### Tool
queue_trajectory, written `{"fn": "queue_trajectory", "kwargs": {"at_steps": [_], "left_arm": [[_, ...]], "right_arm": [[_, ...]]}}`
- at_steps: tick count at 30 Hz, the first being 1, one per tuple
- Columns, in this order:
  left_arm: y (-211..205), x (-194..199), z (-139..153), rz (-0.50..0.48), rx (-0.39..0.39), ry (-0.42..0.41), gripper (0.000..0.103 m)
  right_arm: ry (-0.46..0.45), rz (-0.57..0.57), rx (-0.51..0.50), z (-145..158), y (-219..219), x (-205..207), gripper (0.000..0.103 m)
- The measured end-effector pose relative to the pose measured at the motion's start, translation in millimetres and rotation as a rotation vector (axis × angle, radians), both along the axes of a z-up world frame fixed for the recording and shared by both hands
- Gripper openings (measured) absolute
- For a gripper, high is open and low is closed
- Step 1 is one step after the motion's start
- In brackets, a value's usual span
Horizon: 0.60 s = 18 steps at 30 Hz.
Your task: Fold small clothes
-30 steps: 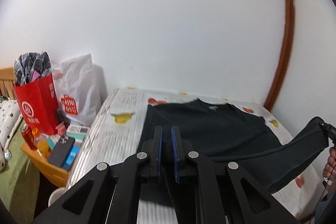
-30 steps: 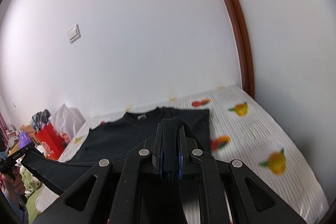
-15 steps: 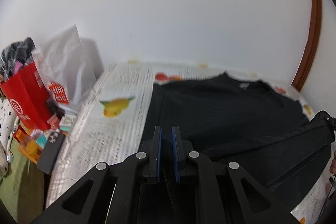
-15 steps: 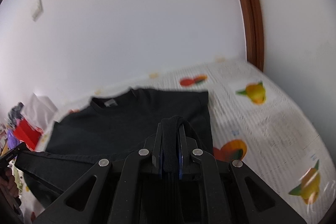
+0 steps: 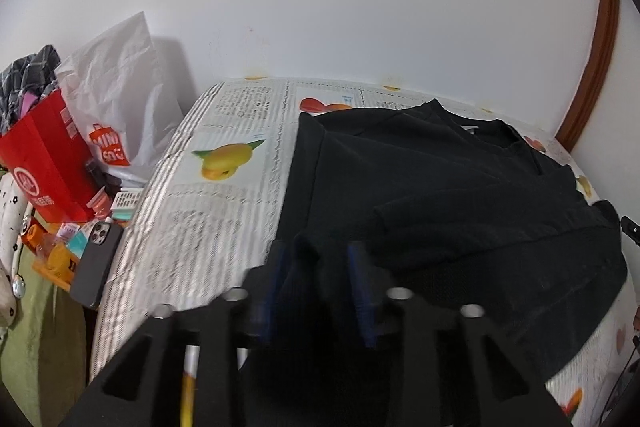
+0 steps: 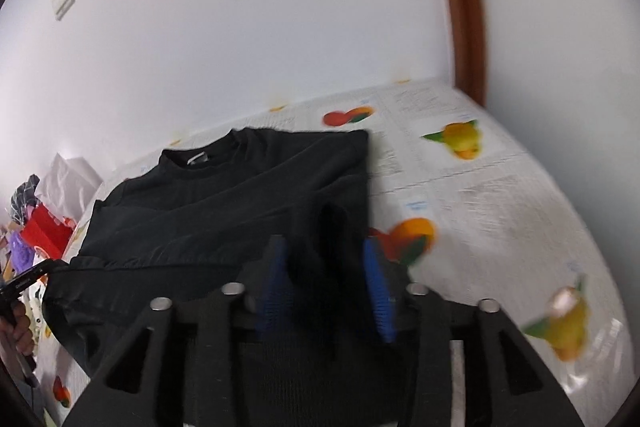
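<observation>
1. Left wrist view, progress. Black knitted short-sleeved top (image 5: pixel 460 187) lies on the bed with the white fruit-printed quilted cover (image 5: pixel 224 195), neckline toward the white wall. Its lower part is doubled up over the body, so the bottom-to-top fold appears laid. Judged left to do: smoothing, and possibly a further fold to make it compact.

2. Left wrist view, claw. Left claw (image 5: pixel 318 283) has just been opening; its blue pads stand partly apart. A ridge of the black fabric sits in the gap, slack, with neither pad seen pressing on it. Read as released, cloth not yet cleared from the jaws.

3. Left wrist view, surroundings. Beside the bed: red paper shopping bag (image 5: pixel 44 167), white crumpled plastic bag (image 5: pixel 120 99), dark smartphone (image 5: pixel 96 263) among small clutter. None bears on the task.

4. Right wrist view, progress. Same top (image 6: pixel 240 203) seen from its other side, folded hem edge lying across the near part, collar label visible toward the wall. The fold edge looks roughly level, with some wrinkling.

5. Right wrist view, claw. Right claw (image 6: pixel 326 279) has likewise just been opening; blue pads partly apart, a standing pinch of black fabric between them, not clamped. Left claw shows at the far left edge, at the hem.
</observation>
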<state>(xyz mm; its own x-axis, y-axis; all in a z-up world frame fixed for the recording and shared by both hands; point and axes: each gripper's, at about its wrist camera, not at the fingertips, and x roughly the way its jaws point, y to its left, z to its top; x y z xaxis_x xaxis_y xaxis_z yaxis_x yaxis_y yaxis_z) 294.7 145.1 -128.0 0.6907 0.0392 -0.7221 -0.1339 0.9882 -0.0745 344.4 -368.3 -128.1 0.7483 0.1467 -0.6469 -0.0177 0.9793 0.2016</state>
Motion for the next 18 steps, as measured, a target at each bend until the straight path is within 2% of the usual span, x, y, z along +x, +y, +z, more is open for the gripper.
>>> {"fn": "queue_trajectory", "kwargs": {"at_steps": [2, 6, 9, 13, 16, 18], "left_arm": [[8.4, -11.7, -1.4, 0.001, -0.010, 0.008, 0.046], [27.8, -32.7, -16.7, 0.006, -0.067, 0.056, 0.048], [39.2, -43.2, -32.6, 0.004, -0.130, 0.085, 0.050], [41.1, -42.6, -50.9, -0.005, -0.174, 0.127, 0.050], [37.5, -39.1, -56.7, -0.006, -0.184, 0.134, 0.050], [31.9, -38.3, -56.4, -0.003, -0.149, 0.131, 0.047]], "right_arm": [[0.017, -0.016, -0.012, -1.4, -10.1, -9.0, 0.046], [0.096, -0.014, 0.039, -23.6, -26.6, -22.1, 0.047], [0.140, 0.007, 0.059, -39.8, -24.1, -22.4, 0.047], [0.165, 0.022, 0.067, -54.7, -15.0, -14.4, 0.049], [0.174, 0.021, 0.055, -60.0, -9.1, -7.0, 0.049], [0.172, 0.028, 0.057, -60.3, -7.3, -6.5, 0.046]]}}
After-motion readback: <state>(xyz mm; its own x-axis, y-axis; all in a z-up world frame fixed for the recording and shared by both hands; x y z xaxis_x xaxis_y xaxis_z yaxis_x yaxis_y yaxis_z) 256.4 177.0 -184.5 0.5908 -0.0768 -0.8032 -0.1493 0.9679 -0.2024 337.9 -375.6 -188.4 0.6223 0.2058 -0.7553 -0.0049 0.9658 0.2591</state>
